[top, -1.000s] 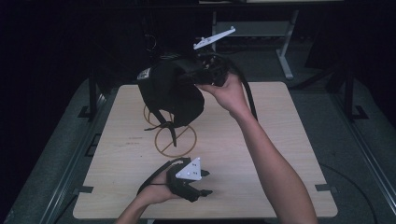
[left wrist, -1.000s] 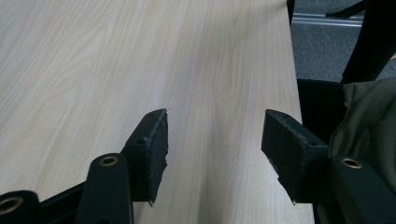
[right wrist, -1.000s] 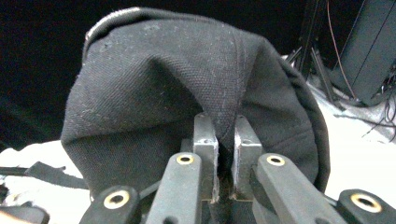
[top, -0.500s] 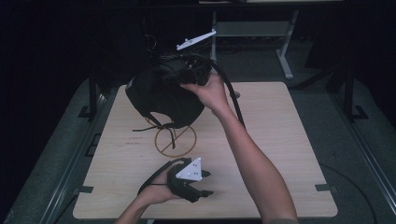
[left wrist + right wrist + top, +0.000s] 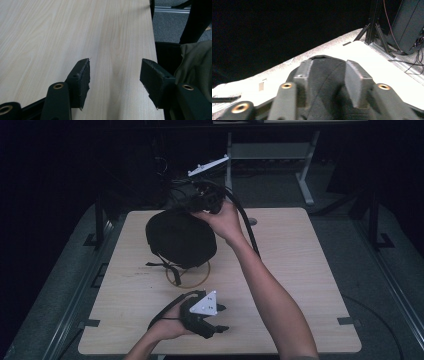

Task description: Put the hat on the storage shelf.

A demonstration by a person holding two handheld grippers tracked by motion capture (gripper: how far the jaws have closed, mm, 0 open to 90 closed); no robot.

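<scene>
A black cap (image 5: 180, 237) hangs over a wooden ring stand (image 5: 192, 279) at the middle of the table; the cap hides the stand's upper part. My right gripper (image 5: 192, 202) holds the cap's top far edge, and in the right gripper view its jaws are shut on the black fabric (image 5: 329, 100). Thin black straps (image 5: 162, 265) dangle from the cap's left side. My left gripper (image 5: 220, 320) rests near the table's front edge, jaws open with only bare wood between them (image 5: 115, 75).
The light wooden table (image 5: 300, 270) has free room at its right and left. A metal frame (image 5: 300, 165) stands on the floor beyond the far edge. Dark floor surrounds the table. An olive cloth (image 5: 197, 62) shows past the table edge.
My right gripper has carried the cap left and down, so the cap now covers the stand's upper part. The left gripper has stayed put.
</scene>
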